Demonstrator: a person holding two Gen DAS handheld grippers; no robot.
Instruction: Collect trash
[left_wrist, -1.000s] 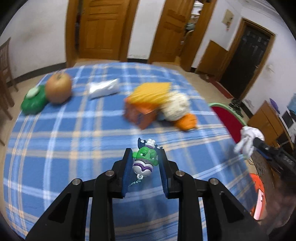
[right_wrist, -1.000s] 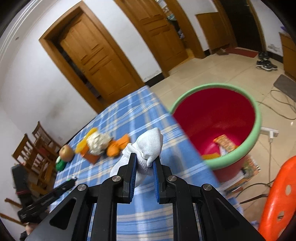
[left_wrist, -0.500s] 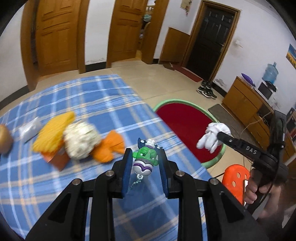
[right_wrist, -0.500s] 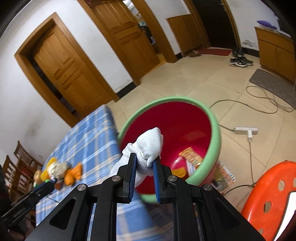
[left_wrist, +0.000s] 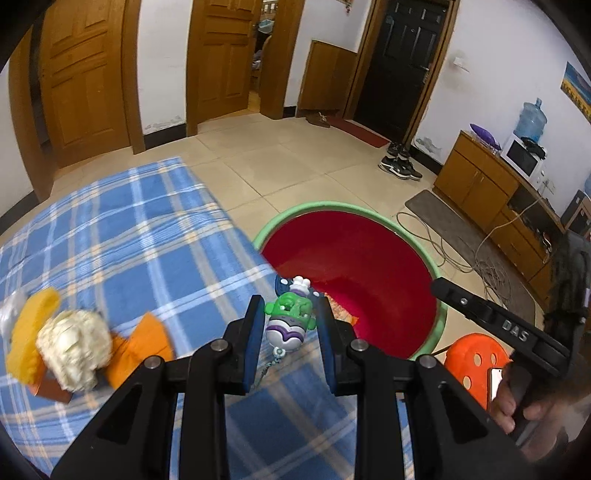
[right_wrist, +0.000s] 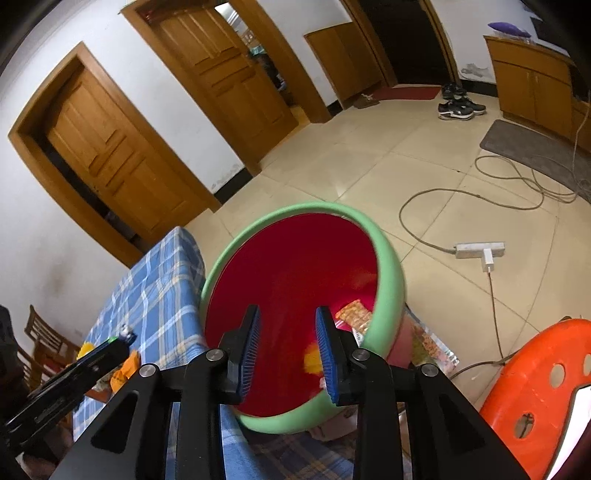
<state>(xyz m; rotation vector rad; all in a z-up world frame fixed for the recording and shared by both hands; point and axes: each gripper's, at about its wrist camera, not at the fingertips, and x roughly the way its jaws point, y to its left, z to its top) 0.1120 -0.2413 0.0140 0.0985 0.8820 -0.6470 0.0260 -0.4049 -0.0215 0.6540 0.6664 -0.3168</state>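
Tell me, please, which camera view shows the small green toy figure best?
The left wrist view: the green toy figure sits centred and sharp between the left gripper pads. The right wrist view shows only a tiny green-and-white glimpse at that gripper's tip.

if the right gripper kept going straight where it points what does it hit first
Most likely the red inside wall of the bin: the right gripper, jaws opening and empty, aims into its mouth, though depth is unclear.

"DAS" on right gripper (left_wrist: 511, 325) body

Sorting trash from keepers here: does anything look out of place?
Yes: the left gripper is shut on a small green toy figure near the red bin; it looks like a toy, not trash.
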